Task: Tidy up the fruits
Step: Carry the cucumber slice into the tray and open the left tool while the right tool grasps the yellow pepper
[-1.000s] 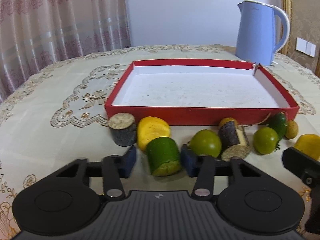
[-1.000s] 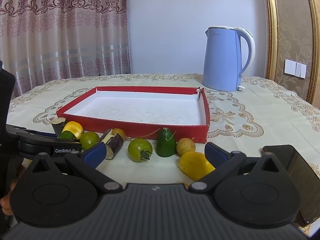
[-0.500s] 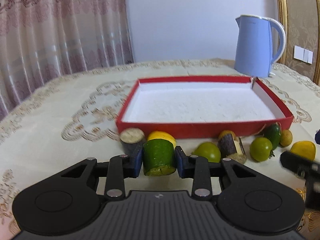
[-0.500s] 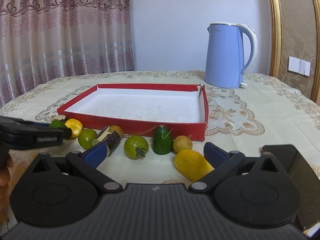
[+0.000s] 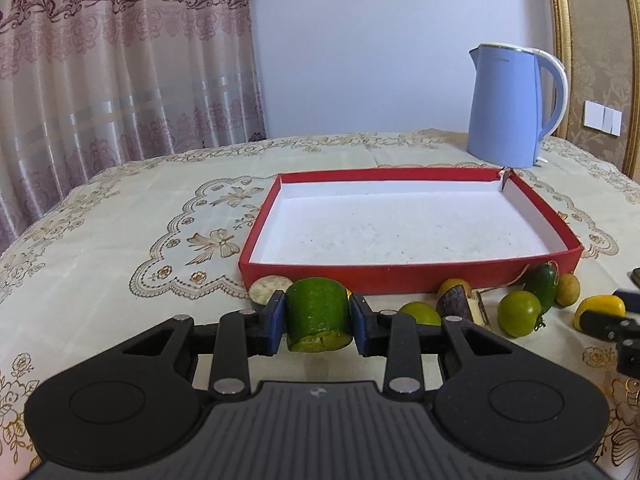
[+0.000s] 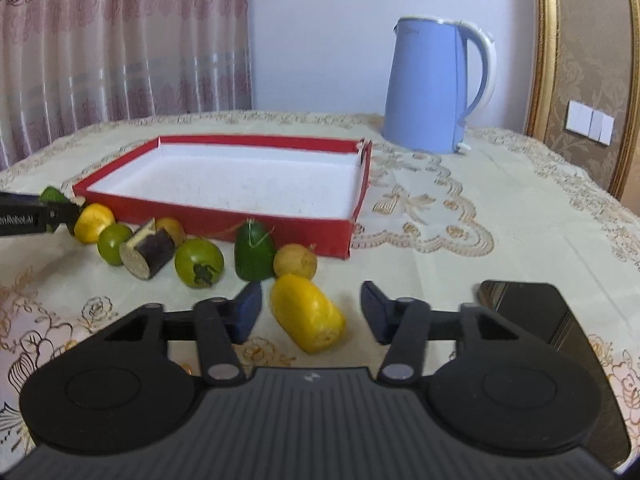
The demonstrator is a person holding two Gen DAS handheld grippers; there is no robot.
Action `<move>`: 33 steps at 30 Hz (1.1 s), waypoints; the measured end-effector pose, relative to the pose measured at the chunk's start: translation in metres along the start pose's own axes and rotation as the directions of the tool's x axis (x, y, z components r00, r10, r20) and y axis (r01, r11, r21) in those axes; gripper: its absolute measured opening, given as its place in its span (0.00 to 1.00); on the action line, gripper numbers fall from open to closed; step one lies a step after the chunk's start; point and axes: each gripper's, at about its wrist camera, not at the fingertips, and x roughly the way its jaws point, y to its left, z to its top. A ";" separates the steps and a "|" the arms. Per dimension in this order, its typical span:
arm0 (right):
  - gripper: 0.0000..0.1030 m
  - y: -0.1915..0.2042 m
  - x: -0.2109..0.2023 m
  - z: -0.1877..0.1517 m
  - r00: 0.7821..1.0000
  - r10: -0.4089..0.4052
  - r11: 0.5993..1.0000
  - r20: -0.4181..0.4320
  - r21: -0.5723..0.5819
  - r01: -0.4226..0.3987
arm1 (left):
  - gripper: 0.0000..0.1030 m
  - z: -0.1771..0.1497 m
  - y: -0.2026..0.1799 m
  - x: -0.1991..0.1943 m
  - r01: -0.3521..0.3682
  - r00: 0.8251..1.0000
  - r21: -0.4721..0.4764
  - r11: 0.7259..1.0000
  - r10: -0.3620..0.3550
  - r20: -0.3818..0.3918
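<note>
My left gripper (image 5: 318, 318) is shut on a green cut fruit piece (image 5: 318, 312) and holds it lifted in front of the red tray (image 5: 400, 269). The tray (image 6: 200, 216) has a white bare floor. My right gripper (image 6: 311, 312) is open, its fingers on either side of a yellow fruit (image 6: 306, 312) that lies on the tablecloth. A row of fruits lies along the tray's front wall: a green tomato (image 6: 199, 263), a dark cut piece (image 6: 148, 254), a dark green fruit (image 6: 254, 254), a small brown fruit (image 6: 295, 261) and another yellow fruit (image 6: 94, 223).
A blue kettle (image 5: 516, 106) stands behind the tray at the right. A black phone (image 6: 532, 312) lies on the cloth right of my right gripper. A pale cut slice (image 5: 266, 289) lies by the tray's left front corner. Curtains hang behind the table.
My left gripper closed on the green cut piece and lifted it off the cloth. My right gripper moved forward and down, so the yellow fruit now lies between its open fingers.
</note>
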 end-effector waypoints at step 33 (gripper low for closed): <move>0.26 -0.006 0.006 -0.004 0.999 0.042 0.999 -0.010 -0.002 -0.043 | 0.32 0.092 -0.036 0.152 -0.014 0.997 0.124 0.992 0.024 -0.077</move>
